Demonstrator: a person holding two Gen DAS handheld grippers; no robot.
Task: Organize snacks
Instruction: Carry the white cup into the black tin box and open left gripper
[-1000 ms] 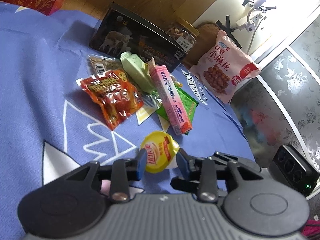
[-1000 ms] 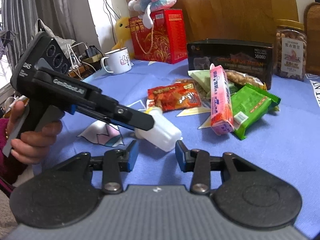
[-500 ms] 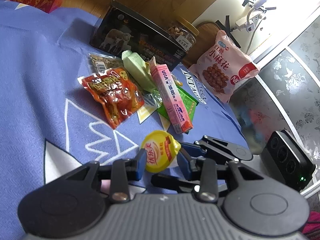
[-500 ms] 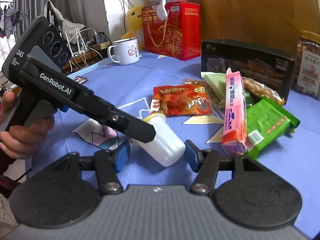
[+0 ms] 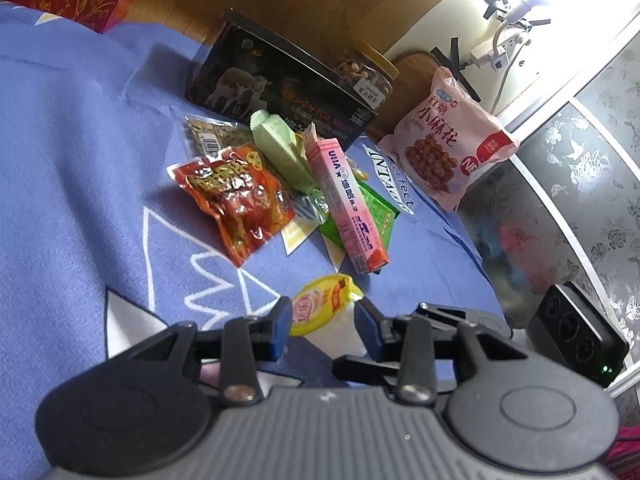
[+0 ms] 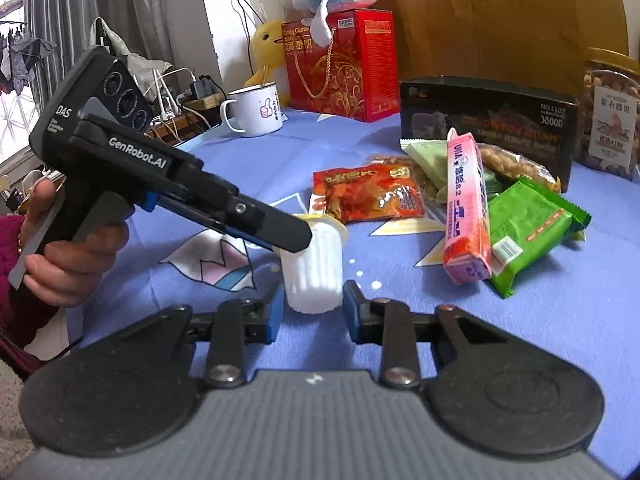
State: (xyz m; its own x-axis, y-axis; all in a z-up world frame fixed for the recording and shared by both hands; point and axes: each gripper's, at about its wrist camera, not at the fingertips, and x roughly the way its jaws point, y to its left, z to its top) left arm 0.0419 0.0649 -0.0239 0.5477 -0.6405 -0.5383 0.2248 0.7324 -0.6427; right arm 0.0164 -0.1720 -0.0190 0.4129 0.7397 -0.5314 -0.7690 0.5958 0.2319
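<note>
Pinched near the lid by left gripper [image 6: 294,240], jelly cup [image 6: 314,268] upright, long axis twelve to six. Right gripper [image 6: 314,312], just closing, flanking its base at twelve; contact unclear.

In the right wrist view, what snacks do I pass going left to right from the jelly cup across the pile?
Jelly cup → red snack pouch → pink stick box → green wafer pack → nut jar at the far right.
</note>
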